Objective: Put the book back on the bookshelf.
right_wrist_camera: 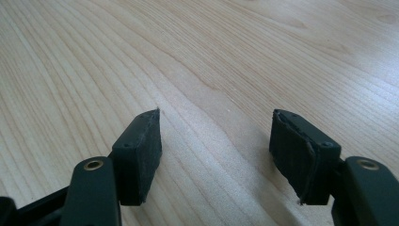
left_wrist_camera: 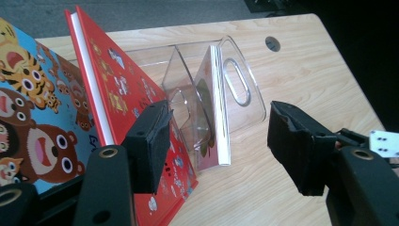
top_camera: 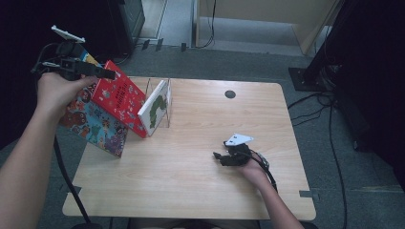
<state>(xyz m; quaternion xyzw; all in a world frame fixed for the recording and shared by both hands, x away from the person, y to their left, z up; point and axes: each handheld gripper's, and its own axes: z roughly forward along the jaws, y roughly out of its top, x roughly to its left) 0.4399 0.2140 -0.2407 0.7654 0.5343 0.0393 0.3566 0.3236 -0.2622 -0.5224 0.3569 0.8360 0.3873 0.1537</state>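
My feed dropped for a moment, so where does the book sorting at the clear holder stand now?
Looks done: the white book stands inside the clear holder. In hand: nothing; the left tool is open above the red book, the right tool is open by the bare table. Probably left: the red book and the animal book, both leaning outside the holder.

Your red book (left_wrist_camera: 122, 99) hides part of the clear stand (left_wrist_camera: 240, 89); beside the red book, the animal book (left_wrist_camera: 33, 117) is cut off by the frame edge.
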